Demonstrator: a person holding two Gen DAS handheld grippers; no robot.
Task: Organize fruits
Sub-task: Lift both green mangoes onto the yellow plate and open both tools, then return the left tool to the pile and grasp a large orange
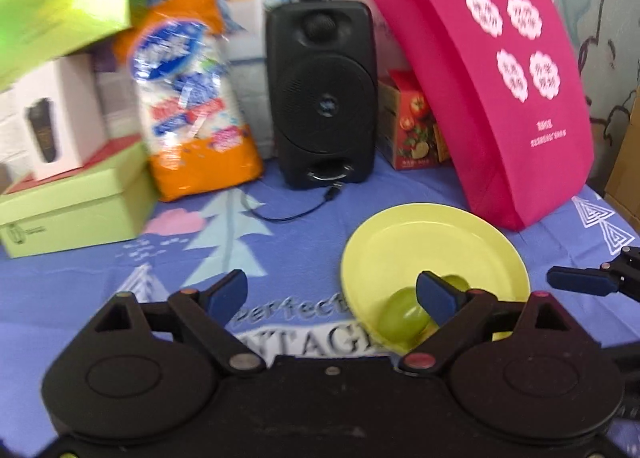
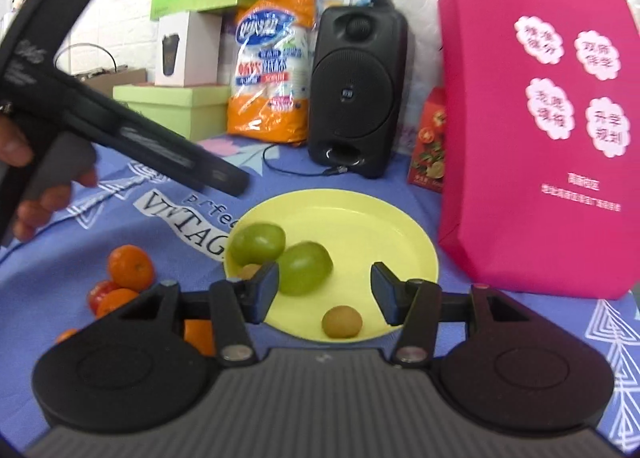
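Observation:
A yellow plate (image 2: 384,226) lies on the blue cloth and holds two green fruits (image 2: 305,267), (image 2: 258,243) and two small brown fruits (image 2: 342,322). Several oranges (image 2: 131,267) and a red fruit lie on the cloth left of the plate. My right gripper (image 2: 325,292) is open and empty, low over the plate's near part, with one green fruit by its left finger. My left gripper (image 1: 332,294) is open and empty over the cloth; the plate (image 1: 432,242) and a green fruit (image 1: 404,318) sit by its right finger.
A black speaker (image 2: 356,94) with a cable stands behind the plate. A pink bag (image 2: 536,130) stands to the right. An orange packet (image 2: 272,70), green boxes (image 2: 172,106) and a white box are at the back left. The left tool's body (image 2: 120,130) crosses the right view.

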